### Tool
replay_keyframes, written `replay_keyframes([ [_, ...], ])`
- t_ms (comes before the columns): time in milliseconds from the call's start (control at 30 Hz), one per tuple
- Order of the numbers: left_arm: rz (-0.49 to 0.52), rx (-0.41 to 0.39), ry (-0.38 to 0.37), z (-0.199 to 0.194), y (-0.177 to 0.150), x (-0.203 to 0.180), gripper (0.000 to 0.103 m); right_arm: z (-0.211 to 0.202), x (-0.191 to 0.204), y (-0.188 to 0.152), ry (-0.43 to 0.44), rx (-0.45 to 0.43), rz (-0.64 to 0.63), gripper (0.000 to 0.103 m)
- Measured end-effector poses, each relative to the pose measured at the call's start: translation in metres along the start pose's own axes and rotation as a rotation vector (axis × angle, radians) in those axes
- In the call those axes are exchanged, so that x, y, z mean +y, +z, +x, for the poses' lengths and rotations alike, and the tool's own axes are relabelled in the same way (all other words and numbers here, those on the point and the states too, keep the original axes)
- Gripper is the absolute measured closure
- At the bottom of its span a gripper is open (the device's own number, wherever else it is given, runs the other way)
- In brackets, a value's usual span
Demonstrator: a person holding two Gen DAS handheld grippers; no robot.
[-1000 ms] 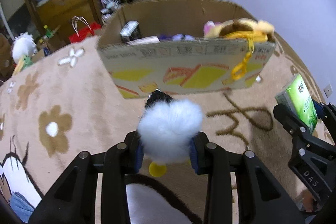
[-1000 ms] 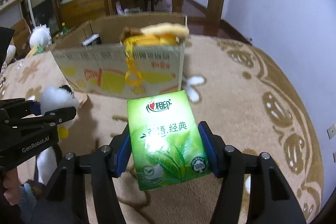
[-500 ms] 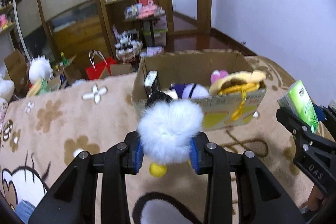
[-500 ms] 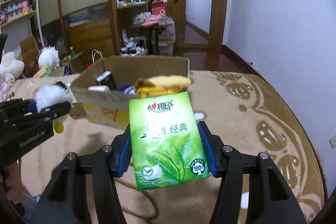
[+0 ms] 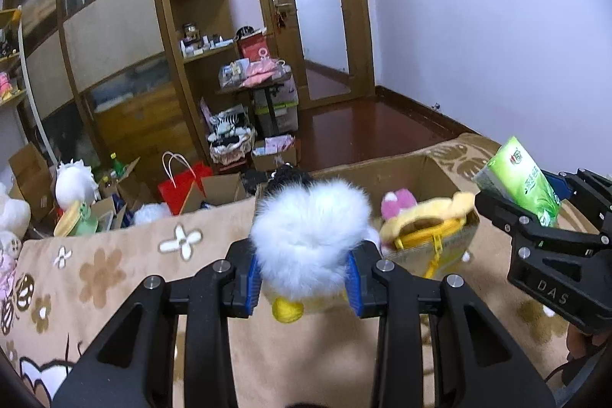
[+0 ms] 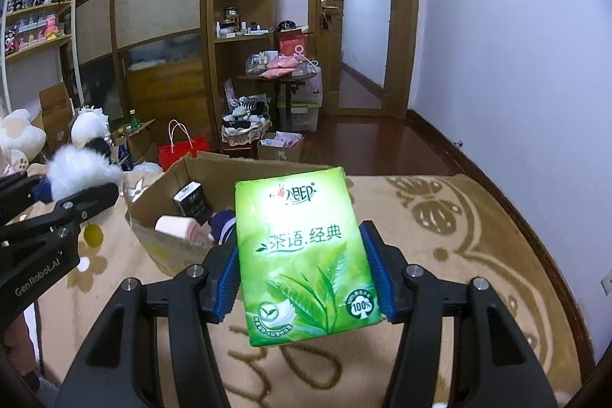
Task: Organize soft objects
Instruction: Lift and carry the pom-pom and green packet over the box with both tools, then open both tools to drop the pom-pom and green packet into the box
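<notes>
My left gripper point(image 5: 304, 280) is shut on a fluffy white plush toy point(image 5: 310, 239) with a black tip and a yellow pom-pom below; its blue pads press into the fur. My right gripper point(image 6: 306, 278) is shut on a green tissue pack point(image 6: 302, 262), held upright. Both are raised over the beige carpet, in front of an open cardboard box point(image 5: 432, 165). In the box lie a yellow plush bag point(image 5: 424, 228), a pink toy point(image 5: 396, 203), a black carton point(image 6: 193, 203) and a pink roll point(image 6: 176, 226). In each wrist view the other gripper shows at the side: tissue pack point(image 5: 524, 184), white plush point(image 6: 80, 169).
Beige patterned carpet point(image 6: 478, 236) covers the raised surface under the box. Beyond its edge stand a red paper bag point(image 5: 183, 184), open boxes, white plush toys point(image 5: 72, 182), a cluttered small table point(image 6: 283, 75), wooden shelving point(image 5: 191, 37) and a door point(image 5: 317, 6).
Both grippers have risen and tilted upward with their loads still held. The box has sunk lower in both views, its inside now shows, and more of the room appears.
</notes>
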State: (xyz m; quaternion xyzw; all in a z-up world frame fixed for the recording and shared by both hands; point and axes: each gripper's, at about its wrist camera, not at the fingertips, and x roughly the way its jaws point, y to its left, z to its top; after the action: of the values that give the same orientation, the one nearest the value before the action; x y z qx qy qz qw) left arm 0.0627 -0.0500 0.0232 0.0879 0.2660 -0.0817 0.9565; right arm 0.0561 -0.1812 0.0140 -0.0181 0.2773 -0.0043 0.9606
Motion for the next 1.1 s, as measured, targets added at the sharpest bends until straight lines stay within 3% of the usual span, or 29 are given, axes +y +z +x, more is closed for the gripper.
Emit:
replay_keyframes([
  [367,-0.007,-0.035,-0.005,0.037,0.02,0.008,0.069,0.033,0.009,0.02,0.015,-0.022,-0.076,0.042],
  [600,-0.019,0.014,-0.028,0.071,0.015,0.006,0.068,0.058,0.007,0.02,0.026,-0.02,-0.072,0.042],
  [900,-0.051,0.085,-0.068,0.099,0.005,0.008,0.067,0.077,0.001,0.016,0.107,-0.017,-0.036,0.041],
  [967,-0.054,0.097,-0.059,0.101,0.003,0.009,0.056,0.081,0.002,0.014,0.111,-0.006,-0.036,0.041],
  [1000,-0.064,0.1,-0.048,0.101,0.002,0.011,0.043,0.083,0.002,0.012,0.11,-0.002,-0.038,0.041],
  [1100,-0.081,0.104,-0.027,0.101,-0.001,0.014,0.039,0.088,-0.002,0.012,0.125,0.012,-0.018,0.038],
])
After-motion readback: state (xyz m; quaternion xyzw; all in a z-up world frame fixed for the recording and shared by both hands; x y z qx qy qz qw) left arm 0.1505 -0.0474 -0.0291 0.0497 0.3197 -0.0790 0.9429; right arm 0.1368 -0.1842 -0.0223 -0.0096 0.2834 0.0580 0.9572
